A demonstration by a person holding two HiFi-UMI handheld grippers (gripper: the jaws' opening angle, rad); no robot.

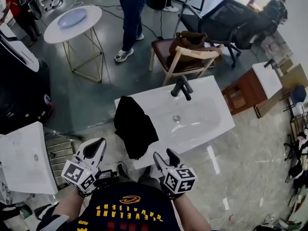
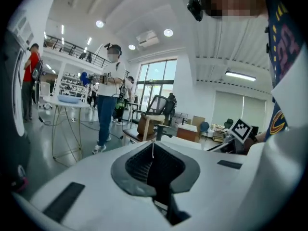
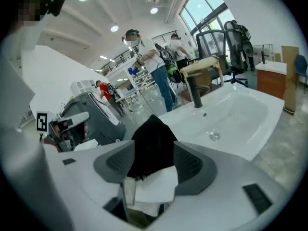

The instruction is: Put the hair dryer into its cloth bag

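Note:
The black cloth bag (image 1: 134,126) lies slumped on the left end of the white sink counter (image 1: 211,97), hanging over its near edge. No hair dryer shows in any view. My left gripper (image 1: 95,147) hovers low at the left, short of the counter, with its jaws shut (image 2: 153,150) and nothing visible between them. My right gripper (image 1: 166,158) is just below the counter's near edge, to the right of the bag. Its jaws stand open (image 3: 153,160), and the bag (image 3: 153,134) shows through the gap, apart from the pads.
A black faucet (image 1: 182,87) stands at the basin's far rim. Beyond the counter are a wooden chair with a brown bag (image 1: 185,52), an office chair (image 1: 226,23), a round white table (image 1: 72,23) and a standing person (image 1: 130,18). Another white basin (image 1: 24,158) is at my left.

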